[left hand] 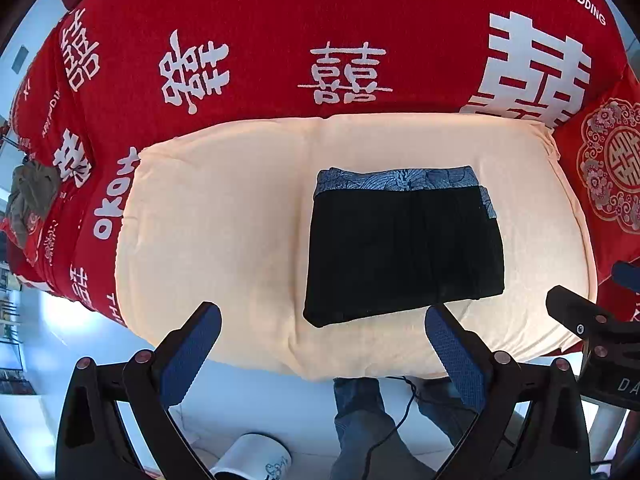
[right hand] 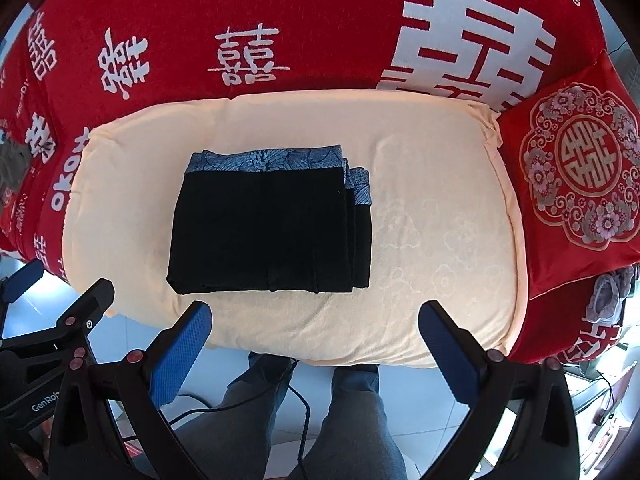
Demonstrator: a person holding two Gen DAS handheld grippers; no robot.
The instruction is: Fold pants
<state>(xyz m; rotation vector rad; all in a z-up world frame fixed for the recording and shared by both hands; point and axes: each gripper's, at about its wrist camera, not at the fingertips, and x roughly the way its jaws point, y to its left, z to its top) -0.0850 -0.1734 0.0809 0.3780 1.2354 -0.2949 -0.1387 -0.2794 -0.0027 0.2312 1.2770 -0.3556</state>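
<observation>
The black pants [left hand: 404, 252] lie folded into a compact, layered rectangle on a cream towel [left hand: 224, 240], with their blue leaf-patterned waistband [left hand: 396, 179] along the far edge and stacked fold edges showing on the right side in the right wrist view. The towel is spread over a bed covered by a red blanket [left hand: 280, 40] printed with white double-happiness characters and the words "THE BIGDAY". A red embroidered cushion [right hand: 576, 176] sits just beside the towel's right end, and a crumpled olive-grey garment [left hand: 30, 196] lies on the blanket's far left edge. The left tool [left hand: 322, 320] hangs above the near edge of the towel, its blue-padded fingers [left hand: 192, 356] spread wide and grasping nothing, near the pants' front edge. The right tool [right hand: 316, 320] hangs likewise released, fingers apart and clear of the cloth. Below them are the person's jeans-clad legs [right hand: 352, 420], a black cable [right hand: 296, 396] and a pale tiled floor [left hand: 280, 408].
</observation>
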